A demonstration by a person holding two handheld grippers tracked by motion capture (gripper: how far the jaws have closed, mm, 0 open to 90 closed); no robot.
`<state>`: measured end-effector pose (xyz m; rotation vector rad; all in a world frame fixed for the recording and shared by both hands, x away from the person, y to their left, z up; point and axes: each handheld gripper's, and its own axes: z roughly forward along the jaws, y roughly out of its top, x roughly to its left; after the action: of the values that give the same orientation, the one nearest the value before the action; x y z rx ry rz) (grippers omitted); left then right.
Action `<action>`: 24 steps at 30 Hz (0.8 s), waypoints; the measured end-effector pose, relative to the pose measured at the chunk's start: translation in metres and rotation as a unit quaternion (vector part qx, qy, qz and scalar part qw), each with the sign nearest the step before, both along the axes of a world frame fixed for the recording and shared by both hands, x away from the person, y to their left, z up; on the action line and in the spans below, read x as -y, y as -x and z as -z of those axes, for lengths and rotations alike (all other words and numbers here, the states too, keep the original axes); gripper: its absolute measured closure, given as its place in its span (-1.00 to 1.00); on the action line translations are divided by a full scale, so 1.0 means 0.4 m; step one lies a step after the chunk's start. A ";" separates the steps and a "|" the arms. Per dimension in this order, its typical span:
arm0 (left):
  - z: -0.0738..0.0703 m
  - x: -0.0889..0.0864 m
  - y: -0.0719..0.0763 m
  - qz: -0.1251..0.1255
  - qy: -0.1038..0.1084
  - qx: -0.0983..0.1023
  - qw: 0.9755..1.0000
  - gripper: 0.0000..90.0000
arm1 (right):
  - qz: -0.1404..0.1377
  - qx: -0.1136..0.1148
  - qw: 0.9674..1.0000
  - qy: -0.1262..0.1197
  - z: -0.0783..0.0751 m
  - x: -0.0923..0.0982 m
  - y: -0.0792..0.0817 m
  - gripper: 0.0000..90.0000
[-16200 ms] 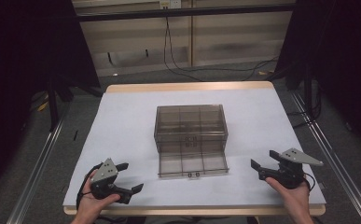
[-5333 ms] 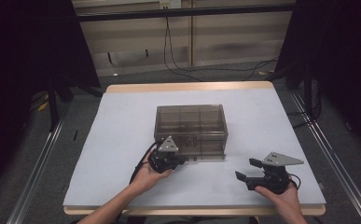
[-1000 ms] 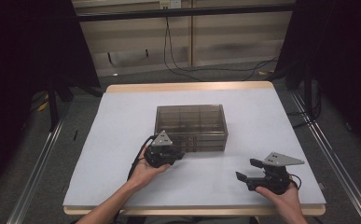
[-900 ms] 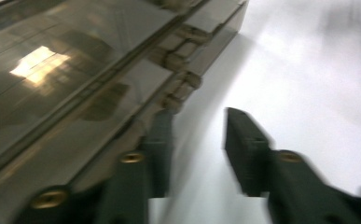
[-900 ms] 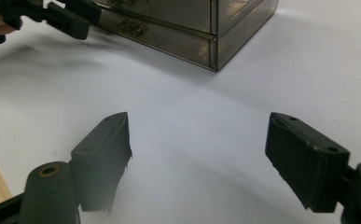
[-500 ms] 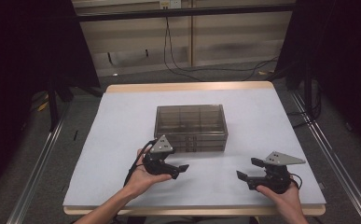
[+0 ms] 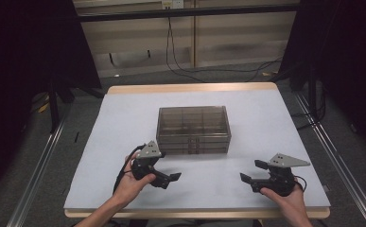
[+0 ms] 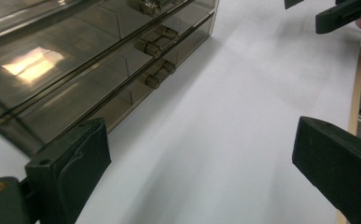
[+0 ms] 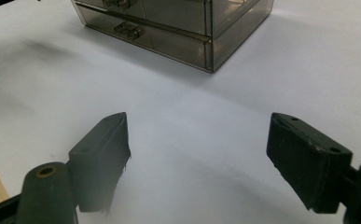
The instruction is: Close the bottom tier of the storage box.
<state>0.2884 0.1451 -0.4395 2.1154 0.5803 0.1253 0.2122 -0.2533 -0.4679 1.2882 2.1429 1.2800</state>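
A smoky transparent drawer box [image 7: 193,128] stands in the middle of the white table, all its drawers shut. My left gripper [image 7: 167,168] hovers just in front of the box's left front corner, open and holding nothing. In the left gripper view the jaws [image 8: 201,158] stand wide apart, with the box front [image 8: 75,70] and its small handles [image 8: 152,46] at the upper left. My right gripper [image 7: 252,171] rests near the table's front right, open and holding nothing. In the right gripper view [image 9: 199,154] the box [image 9: 183,23] lies ahead.
The white table top [image 7: 265,123] has a wooden rim [image 7: 190,88] at the far edge. Bare surface surrounds the box on all sides. Cables [image 7: 180,56] trail on the floor beyond the table. Metal rails [image 7: 39,161] run along both sides.
The bottom drawer, pulled out at first, is now shut. Over the last second my left gripper has drawn back from the box front toward the near edge. The right gripper has barely moved.
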 end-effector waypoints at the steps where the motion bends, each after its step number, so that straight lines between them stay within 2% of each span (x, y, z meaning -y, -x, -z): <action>1: -0.002 -0.007 0.004 -0.006 -0.003 0.002 1.000 -0.91 | 0.000 -0.001 1.000 -0.001 0.000 0.000 0.000 -0.53; 4: -0.001 -0.029 0.015 -0.001 -0.020 0.011 1.000 -0.92 | 0.000 0.000 1.000 0.000 0.001 -0.001 -0.001 -0.54; 6: 0.002 -0.045 0.023 -0.004 -0.007 0.010 1.000 -0.92 | 0.000 -0.001 1.000 0.000 0.000 -0.002 0.000 -0.54; 7: 0.003 -0.054 0.027 -0.008 -0.015 0.009 1.000 -0.92 | -0.001 0.000 1.000 0.000 0.001 -0.001 -0.001 -0.54; 8: 0.005 -0.061 0.032 -0.011 -0.026 0.022 0.999 -0.92 | 0.000 -0.002 1.000 -0.001 0.001 0.000 -0.001 -0.55; 10: 0.004 -0.076 0.042 -0.020 -0.026 0.035 0.999 -0.92 | 0.000 -0.003 1.000 -0.004 0.000 0.001 -0.002 -0.58; 13: 0.005 -0.099 0.057 -0.037 -0.016 0.035 0.999 -0.92 | 0.004 0.000 1.000 -0.006 0.000 0.003 -0.001 -0.60; 14: 0.007 -0.108 0.062 -0.038 -0.020 0.039 0.998 -0.92 | 0.005 0.000 1.000 -0.006 0.000 0.004 -0.001 -0.61; 16: 0.015 -0.121 0.071 -0.040 -0.027 0.033 0.998 -0.92 | 0.008 0.000 1.000 -0.009 -0.001 0.005 -0.002 -0.62; 19: 0.028 -0.134 0.087 -0.051 -0.033 0.036 0.998 -0.92 | 0.009 -0.001 1.000 -0.009 -0.001 0.006 0.000 -0.64; 21: 0.033 -0.138 0.090 -0.051 -0.029 0.032 0.998 -0.92 | 0.011 0.000 1.000 -0.011 -0.002 0.006 -0.001 -0.65; 24: 0.040 -0.150 0.099 -0.065 -0.021 0.031 0.997 -0.92 | 0.013 0.003 1.000 -0.011 -0.003 0.008 0.001 -0.67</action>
<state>0.2488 0.2050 -0.4556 2.1056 0.6844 0.2766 0.2118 -0.2565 -0.4668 1.3157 2.1065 1.2986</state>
